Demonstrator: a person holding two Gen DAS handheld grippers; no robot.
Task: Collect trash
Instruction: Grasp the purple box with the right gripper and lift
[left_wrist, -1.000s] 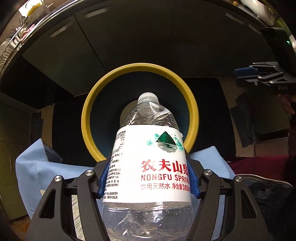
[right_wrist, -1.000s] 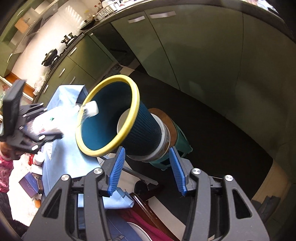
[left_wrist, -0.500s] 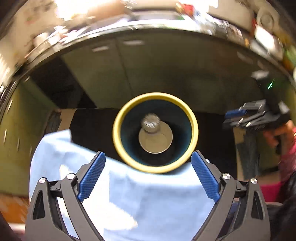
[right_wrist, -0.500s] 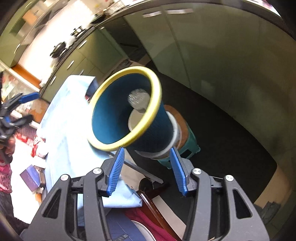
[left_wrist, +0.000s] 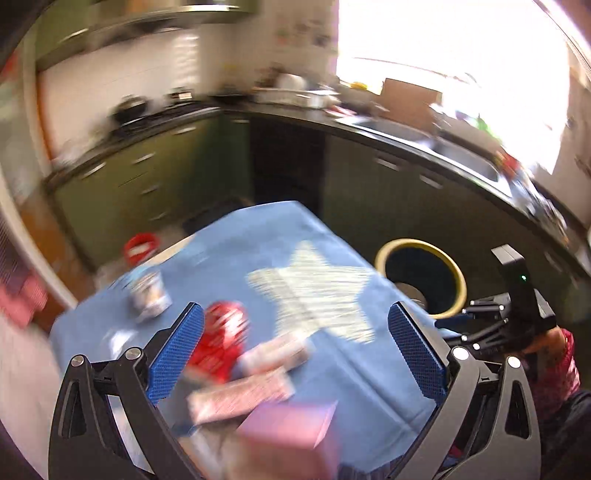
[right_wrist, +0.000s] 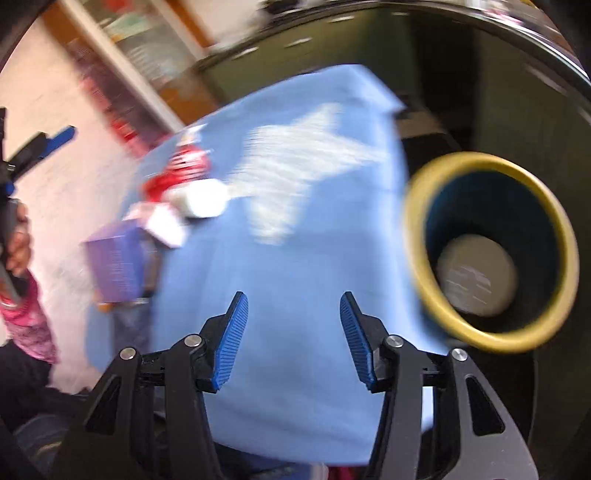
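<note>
My left gripper (left_wrist: 295, 347) is open and empty, above the blue-clothed table (left_wrist: 332, 376). Trash lies on it, blurred: a red wrapper (left_wrist: 221, 339), pale boxes (left_wrist: 273, 354), a pink-purple box (left_wrist: 291, 435) and a crumpled packet (left_wrist: 149, 295). The yellow-rimmed dark bin (left_wrist: 421, 277) stands off the table's right edge. My right gripper (right_wrist: 293, 332) is open and empty over the cloth (right_wrist: 295, 295). The bin (right_wrist: 491, 251) is at its right, with the bottle's base (right_wrist: 476, 280) inside. The red wrapper (right_wrist: 177, 173), white box (right_wrist: 199, 201) and purple box (right_wrist: 118, 266) lie left.
Green kitchen cabinets (left_wrist: 147, 184) and a cluttered dark counter (left_wrist: 406, 136) run behind the table. A red-lidded jar (left_wrist: 142, 247) sits past the table's far left edge. The other gripper and hand show at the right of the left wrist view (left_wrist: 517, 321).
The left gripper opened and let the water bottle drop into the bin, then swung back over the table. The right gripper let go of the bin and moved left over the cloth.
</note>
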